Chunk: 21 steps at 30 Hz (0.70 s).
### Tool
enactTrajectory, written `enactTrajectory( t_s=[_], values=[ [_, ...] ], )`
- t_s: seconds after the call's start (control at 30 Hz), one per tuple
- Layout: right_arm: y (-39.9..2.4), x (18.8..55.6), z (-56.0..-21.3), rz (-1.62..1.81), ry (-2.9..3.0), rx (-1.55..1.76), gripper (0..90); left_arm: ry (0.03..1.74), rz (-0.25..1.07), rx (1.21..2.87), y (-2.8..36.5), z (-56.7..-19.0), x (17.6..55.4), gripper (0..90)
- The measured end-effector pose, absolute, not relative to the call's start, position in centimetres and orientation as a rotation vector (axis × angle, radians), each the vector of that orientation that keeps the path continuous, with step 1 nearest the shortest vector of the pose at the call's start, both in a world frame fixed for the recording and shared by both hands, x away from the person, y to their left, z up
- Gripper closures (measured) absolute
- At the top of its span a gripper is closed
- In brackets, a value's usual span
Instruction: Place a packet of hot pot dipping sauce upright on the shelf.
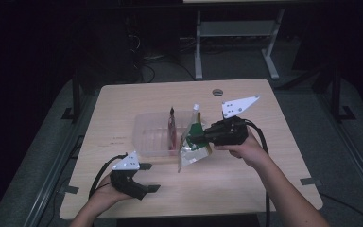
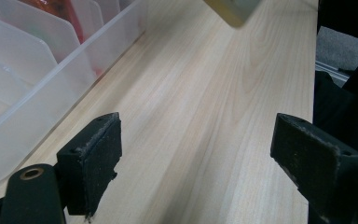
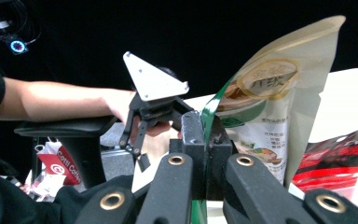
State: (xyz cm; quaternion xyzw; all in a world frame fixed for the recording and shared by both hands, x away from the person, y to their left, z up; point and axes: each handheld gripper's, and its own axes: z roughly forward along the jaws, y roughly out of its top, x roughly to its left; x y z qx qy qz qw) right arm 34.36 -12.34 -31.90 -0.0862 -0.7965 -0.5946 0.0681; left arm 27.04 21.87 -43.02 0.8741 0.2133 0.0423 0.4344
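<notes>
Pale wood grain is being shown across the table (image 1: 123, 106), which is standing in a dim room with white frame legs (image 1: 198, 52) at the far side and grey floor around it. Near the table's middle a clear plastic bin (image 1: 146, 137) with dividers is resting, and a red packet (image 1: 172, 132) is being kept upright inside it. At the bin's right end a green and cream pouch (image 1: 191, 144) is being held off the table by the right gripper (image 1: 196, 138), whose jaws are being kept clamped on the pouch's edge. At the near left, the left gripper (image 1: 146, 177) is being held low with its jaws wide apart and nothing between them.

Printed lettering on the pouch (image 3: 265, 112) is being revealed in the right gripper view. Bare wood between the spread pads (image 2: 95, 158) is being revealed in the left gripper view, with the bin's wall (image 2: 74, 56) at the left.
</notes>
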Motion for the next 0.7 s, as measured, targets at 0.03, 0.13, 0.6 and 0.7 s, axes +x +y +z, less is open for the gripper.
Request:
enactTrajectory(
  t_s=[0.03,0.13,0.6,0.7],
  values=[
    [-12.4,34.6,-31.8,-1.793,-2.396,-0.258,89.9,0.529,0.106,2.180,21.9,-43.0,27.1,16.1],
    [-12.4,35.2,-31.5,-1.803,-2.393,-0.267,90.0,0.526,0.102,2.186,21.8,-43.1,27.1,16.1],
    [-12.4,38.2,-31.6,-1.784,-2.400,-0.339,89.9,0.526,0.100,2.189,21.8,-43.2,27.1,16.1],
    [-12.5,38.8,-31.7,-1.772,-2.403,-0.362,90.0,0.538,0.090,2.187,21.8,-43.3,27.0,16.1]
  ],
)
